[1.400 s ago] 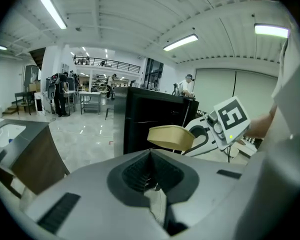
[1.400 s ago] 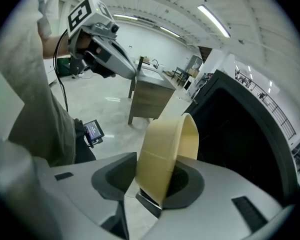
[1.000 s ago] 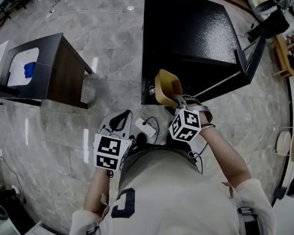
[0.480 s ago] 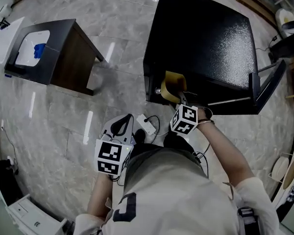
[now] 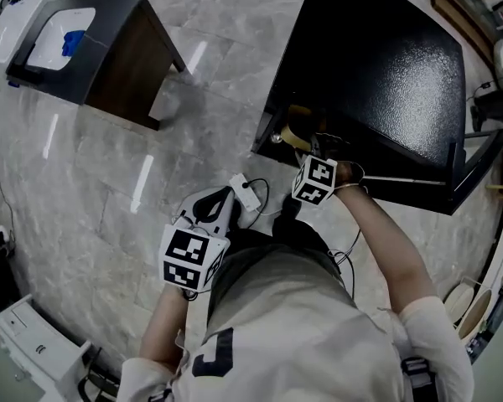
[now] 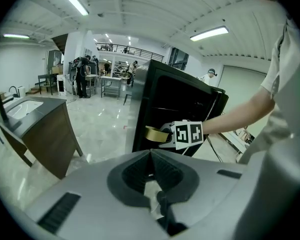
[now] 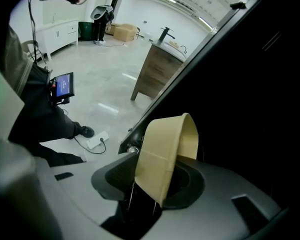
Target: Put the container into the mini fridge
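Observation:
The tan container point(image 5: 298, 135) hangs at the front opening of the black mini fridge point(image 5: 386, 65), half hidden under the fridge's top edge. My right gripper point(image 5: 313, 152) is shut on it. In the right gripper view the jaws point(image 7: 151, 183) pinch the container's wall point(image 7: 165, 144), tilted, with the dark fridge interior point(image 7: 250, 109) right behind. My left gripper point(image 5: 223, 199) hangs low in front of the person's body, left of the fridge. Its jaws point(image 6: 150, 154) are shut with nothing between them. The left gripper view shows the container point(image 6: 155, 134) at the fridge point(image 6: 185, 96).
The fridge door point(image 5: 469, 170) stands open at the right. A white power strip point(image 5: 247, 193) with a cable lies on the marble floor by the fridge's foot. A dark wooden cabinet with a white sink point(image 5: 75, 44) stands at the far left.
My right gripper has gone down and forward with the container, which now sits partly under the fridge's top edge. The left gripper has sunk a little and rolled.

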